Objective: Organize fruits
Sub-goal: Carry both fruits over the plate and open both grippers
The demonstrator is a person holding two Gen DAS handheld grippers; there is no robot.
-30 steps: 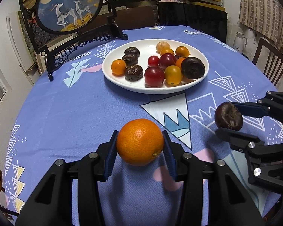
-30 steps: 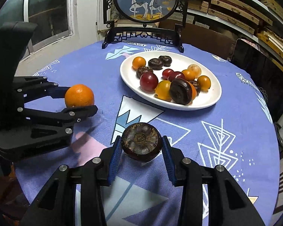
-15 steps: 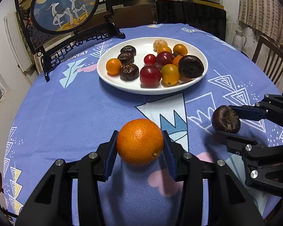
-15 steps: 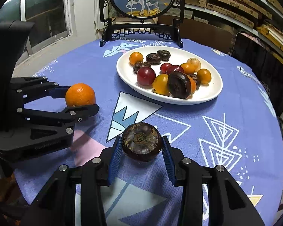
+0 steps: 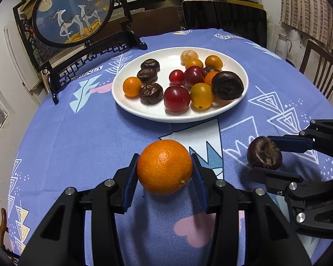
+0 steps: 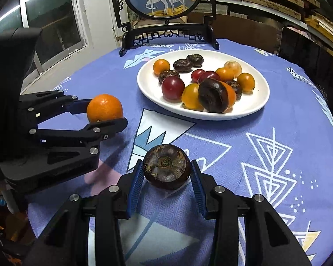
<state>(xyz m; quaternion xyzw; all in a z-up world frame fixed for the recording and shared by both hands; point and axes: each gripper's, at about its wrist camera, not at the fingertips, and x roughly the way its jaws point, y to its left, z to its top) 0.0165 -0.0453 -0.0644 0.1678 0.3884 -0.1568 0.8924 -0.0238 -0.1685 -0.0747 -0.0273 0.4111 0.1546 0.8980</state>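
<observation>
My left gripper [image 5: 164,168] is shut on an orange [image 5: 164,166] and holds it above the blue tablecloth, in front of the white plate [image 5: 144,110]. My right gripper [image 6: 166,170] is shut on a dark brown water chestnut [image 6: 166,166], also in front of the plate [image 6: 250,108]. The plate holds several small fruits: red, orange, yellow and dark brown ones. In the left wrist view the right gripper [image 5: 266,155] is at the right with its chestnut [image 5: 264,155]. In the right wrist view the left gripper [image 6: 104,113] is at the left with the orange [image 6: 104,108].
A round framed deer picture on a black stand [image 5: 73,15] stands at the table's far left edge behind the plate. Wooden chairs [image 5: 319,66] and a dark chair back [image 5: 224,15] ring the far side. A white kettle [image 5: 283,44] stands off the table.
Both grippers have moved a little nearer to the plate with their fruits still held. The plate looks slightly larger and closer in both views.
</observation>
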